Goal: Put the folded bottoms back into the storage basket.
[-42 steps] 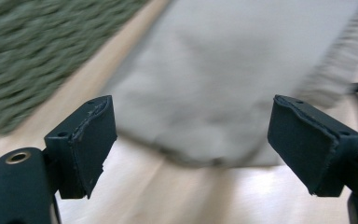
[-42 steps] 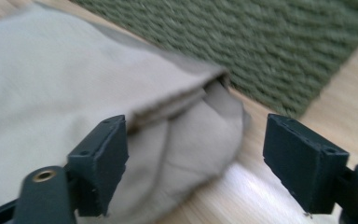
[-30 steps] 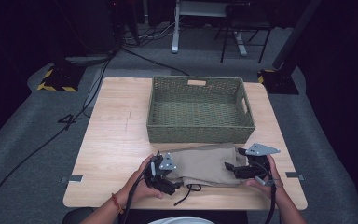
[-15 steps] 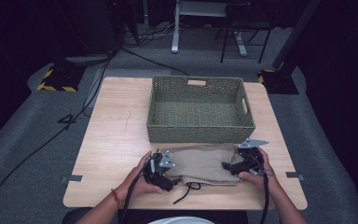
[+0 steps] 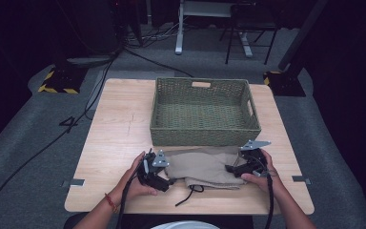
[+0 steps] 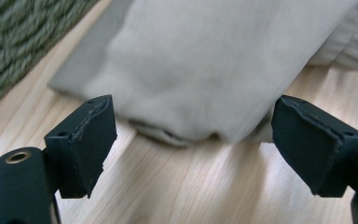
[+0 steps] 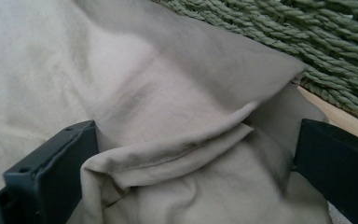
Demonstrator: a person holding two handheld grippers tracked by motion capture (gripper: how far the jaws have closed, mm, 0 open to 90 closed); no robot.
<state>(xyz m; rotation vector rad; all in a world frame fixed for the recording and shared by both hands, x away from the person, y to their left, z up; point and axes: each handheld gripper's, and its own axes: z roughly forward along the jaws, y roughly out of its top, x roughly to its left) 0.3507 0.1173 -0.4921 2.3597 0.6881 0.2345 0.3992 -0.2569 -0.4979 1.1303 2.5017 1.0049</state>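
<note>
Now straddling the cloth (image 5: 202, 167) near the basket (image 5: 204, 110): left gripper (image 6: 193, 142) agape at its edge, gripping nothing. Right gripper (image 7: 193, 172) spread around bunched folds, unclenched, probably for lifting.

Light wood table (image 5: 119, 129) sits on grey carpet (image 5: 24, 157), lit from above; room beyond it is dark. Behind the table: white desk legs (image 5: 178, 28) and a dark chair frame (image 5: 248, 36). Yellow-black hazard-striped blocks off the table's far-left (image 5: 57, 81) and far-right (image 5: 279, 78) corners. Black cable (image 5: 43, 148) runs across the carpet left of the table. Tape tabs (image 5: 76, 182) at the table's near corners.
</note>
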